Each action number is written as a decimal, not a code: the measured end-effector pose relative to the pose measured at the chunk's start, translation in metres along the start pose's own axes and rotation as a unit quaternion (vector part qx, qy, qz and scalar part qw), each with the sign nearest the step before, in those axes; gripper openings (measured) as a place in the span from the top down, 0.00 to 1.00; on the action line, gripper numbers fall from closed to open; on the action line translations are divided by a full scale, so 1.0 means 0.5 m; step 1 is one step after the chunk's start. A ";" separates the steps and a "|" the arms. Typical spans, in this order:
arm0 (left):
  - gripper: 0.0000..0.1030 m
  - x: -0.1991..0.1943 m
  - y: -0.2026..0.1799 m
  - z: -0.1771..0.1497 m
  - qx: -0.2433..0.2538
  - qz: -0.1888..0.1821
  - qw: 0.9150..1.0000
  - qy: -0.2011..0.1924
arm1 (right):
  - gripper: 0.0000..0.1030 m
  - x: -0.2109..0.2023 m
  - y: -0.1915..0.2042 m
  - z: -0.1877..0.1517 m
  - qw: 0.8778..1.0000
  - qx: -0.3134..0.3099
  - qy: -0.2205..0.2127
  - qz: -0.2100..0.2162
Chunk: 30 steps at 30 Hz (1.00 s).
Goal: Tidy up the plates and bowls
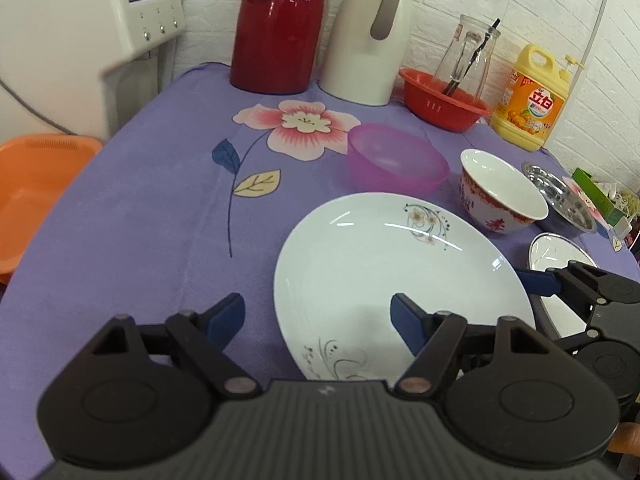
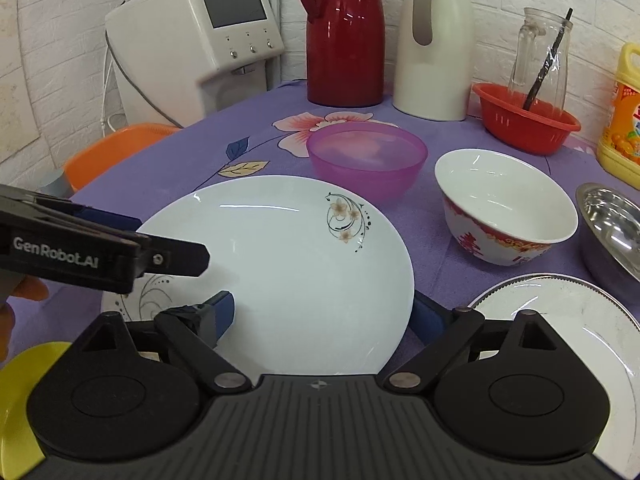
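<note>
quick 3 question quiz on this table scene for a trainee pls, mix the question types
1. True or false: the purple bowl is stacked inside the red-patterned bowl.
2. Which item stands in the red basket? A) glass jar B) yellow detergent bottle C) steel bowl
3. Fill in: both the left gripper and the right gripper have their fingers spread at opposite sides of the large white ______ with the flower print.

Key
1. False. They sit apart on the purple tablecloth.
2. A, the glass jar.
3. plate
</note>
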<state>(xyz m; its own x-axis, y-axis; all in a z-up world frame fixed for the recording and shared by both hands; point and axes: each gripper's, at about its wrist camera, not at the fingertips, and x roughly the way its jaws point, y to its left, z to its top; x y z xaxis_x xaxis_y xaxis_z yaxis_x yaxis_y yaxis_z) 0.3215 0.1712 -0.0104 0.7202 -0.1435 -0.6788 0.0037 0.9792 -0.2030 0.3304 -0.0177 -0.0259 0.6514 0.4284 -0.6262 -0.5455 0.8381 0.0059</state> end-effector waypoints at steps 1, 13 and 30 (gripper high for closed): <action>0.29 0.003 -0.001 -0.002 0.001 0.001 1.000 0.000 | 0.00 -0.001 0.001 -0.003 1.000 -0.004 -0.005 0.000; 0.30 0.030 -0.014 -0.009 0.031 0.001 0.999 -0.010 | 0.00 0.010 0.004 -0.016 0.999 -0.024 -0.033 0.005; 0.43 -0.007 -0.044 0.030 0.035 0.010 0.999 -0.036 | 0.00 -0.022 0.022 0.020 0.998 -0.001 -0.049 -0.031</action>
<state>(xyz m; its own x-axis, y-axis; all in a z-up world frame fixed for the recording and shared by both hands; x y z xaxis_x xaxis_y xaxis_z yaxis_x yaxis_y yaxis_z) 0.3294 0.1525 0.0073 0.7683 -0.1163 -0.6294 0.0364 0.9897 -0.1385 0.3225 -0.0098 -0.0109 0.7323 0.4077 -0.5455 -0.5040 0.8631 -0.0315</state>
